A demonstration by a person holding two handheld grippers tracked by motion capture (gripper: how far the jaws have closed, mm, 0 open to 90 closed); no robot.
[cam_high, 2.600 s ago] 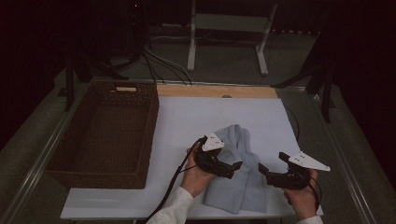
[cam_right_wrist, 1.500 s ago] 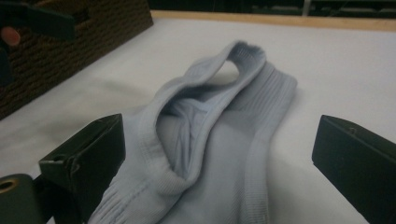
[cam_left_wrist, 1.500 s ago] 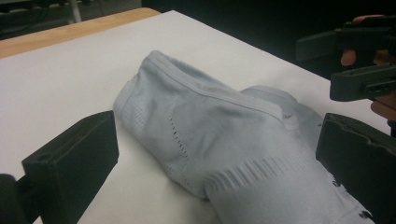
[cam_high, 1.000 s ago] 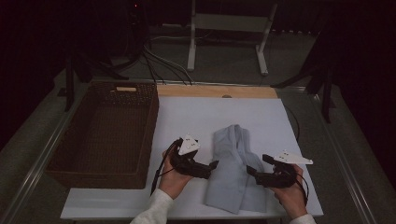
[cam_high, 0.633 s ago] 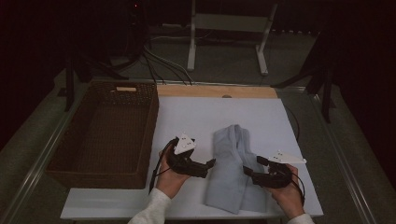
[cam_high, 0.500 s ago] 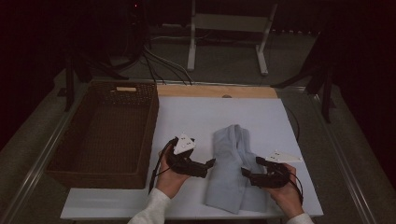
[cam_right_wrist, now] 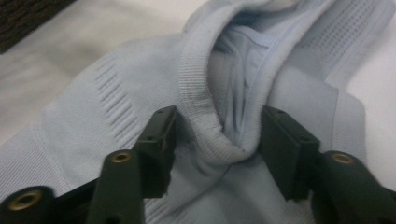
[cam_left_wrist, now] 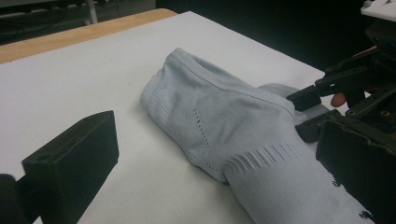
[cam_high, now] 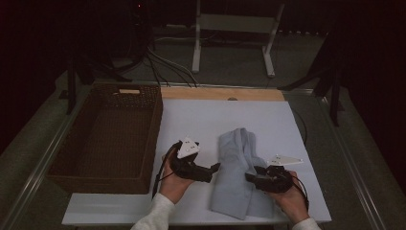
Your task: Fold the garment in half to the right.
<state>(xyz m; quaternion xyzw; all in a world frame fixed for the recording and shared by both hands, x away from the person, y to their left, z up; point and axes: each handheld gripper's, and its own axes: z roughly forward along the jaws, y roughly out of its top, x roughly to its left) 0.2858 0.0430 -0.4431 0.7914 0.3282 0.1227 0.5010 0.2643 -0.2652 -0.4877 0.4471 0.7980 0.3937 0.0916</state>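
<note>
In the high view, a pale blue knitted garment [cam_high: 238, 175] lies folded on the white sheet [cam_high: 201, 120] that covers the table, toward the person's near edge, well apart from the brown wicker basket [cam_high: 107, 139] standing at the left. The left gripper [cam_high: 214, 168] sits just beside the garment's left edge, its jaws pointing toward the cloth. The right gripper [cam_high: 250, 177] rests on the garment's right side, with its tips over the fabric.

In the left gripper view, the two black jaws stand wide apart with nothing clamped: one is over bare white sheet, the other at the garment's ribbed lower part. The garment [cam_left_wrist: 224, 121] stretches away across the sheet, and the right gripper [cam_left_wrist: 306, 114] is at its far side, tips at a fold of the cloth.

In the right gripper view, the right gripper [cam_right_wrist: 217, 135] has a thick rolled hem of the garment [cam_right_wrist: 116, 121] bunched between its jaws. The jaws have just been closing and stand at a middling width. The left pad is against the ribbed fold; the right pad is just beside it, and whether it presses cannot be told.
</note>
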